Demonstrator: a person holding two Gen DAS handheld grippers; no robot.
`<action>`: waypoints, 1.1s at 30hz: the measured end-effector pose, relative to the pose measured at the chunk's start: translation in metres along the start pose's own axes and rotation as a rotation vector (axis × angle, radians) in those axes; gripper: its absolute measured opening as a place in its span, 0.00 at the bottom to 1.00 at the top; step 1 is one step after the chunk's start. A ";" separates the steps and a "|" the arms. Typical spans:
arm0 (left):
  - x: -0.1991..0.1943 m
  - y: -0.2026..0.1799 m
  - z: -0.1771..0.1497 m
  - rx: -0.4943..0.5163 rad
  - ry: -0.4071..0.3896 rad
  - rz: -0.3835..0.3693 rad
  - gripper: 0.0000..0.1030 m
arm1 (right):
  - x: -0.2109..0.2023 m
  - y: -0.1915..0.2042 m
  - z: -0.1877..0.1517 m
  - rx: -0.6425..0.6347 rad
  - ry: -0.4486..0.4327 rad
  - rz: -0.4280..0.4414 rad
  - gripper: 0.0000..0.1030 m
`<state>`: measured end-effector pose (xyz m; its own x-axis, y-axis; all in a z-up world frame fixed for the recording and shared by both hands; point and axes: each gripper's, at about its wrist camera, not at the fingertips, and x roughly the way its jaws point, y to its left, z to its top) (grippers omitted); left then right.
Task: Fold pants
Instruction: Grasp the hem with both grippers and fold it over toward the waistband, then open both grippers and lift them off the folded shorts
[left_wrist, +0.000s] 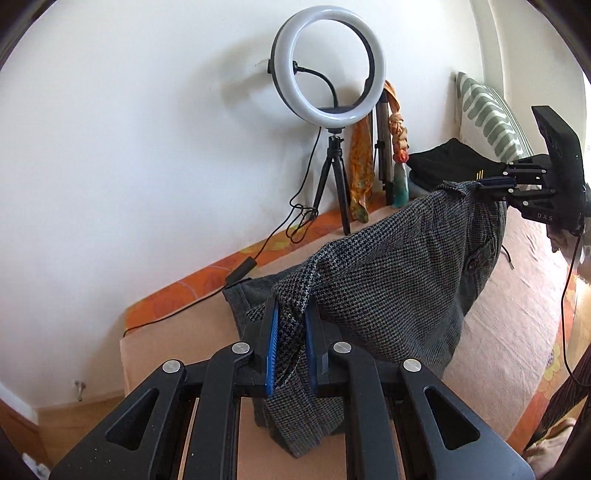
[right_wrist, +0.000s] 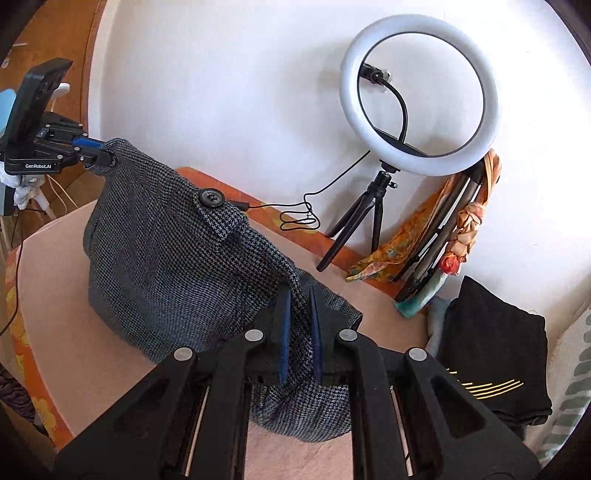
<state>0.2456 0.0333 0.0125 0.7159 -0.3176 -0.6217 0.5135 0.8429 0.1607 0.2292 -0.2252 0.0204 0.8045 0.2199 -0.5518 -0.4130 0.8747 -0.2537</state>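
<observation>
- My left gripper (left_wrist: 290, 314), low centre in its own view, has its blue-padded fingers (left_wrist: 272, 343) nearly closed, pinching a bunched edge of the grey houndstooth pants (left_wrist: 388, 280).
- My right gripper (right_wrist: 298, 299) likewise clamps a fold of the same pants, fingers (right_wrist: 283, 332) almost together.
- The pants hang stretched between both grippers, lifted above the pink-covered bed (right_wrist: 55, 295), lower edge sagging onto it.
- A ring light (right_wrist: 419, 94) stands against the wall at upper right; a folded black garment (right_wrist: 495, 354) lies at lower right.
</observation>
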 end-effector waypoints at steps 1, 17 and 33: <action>0.011 0.003 0.004 0.005 0.015 0.003 0.11 | 0.011 -0.006 0.004 0.005 0.015 -0.001 0.10; 0.166 0.047 0.004 -0.059 0.179 0.006 0.11 | 0.180 -0.034 0.009 -0.072 0.229 -0.033 0.09; 0.134 0.084 -0.001 -0.207 0.131 0.167 0.39 | 0.173 -0.072 -0.011 0.149 0.234 -0.093 0.44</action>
<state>0.3848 0.0618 -0.0581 0.7080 -0.1199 -0.6959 0.2772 0.9536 0.1177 0.3935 -0.2542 -0.0655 0.7084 0.0454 -0.7043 -0.2610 0.9440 -0.2017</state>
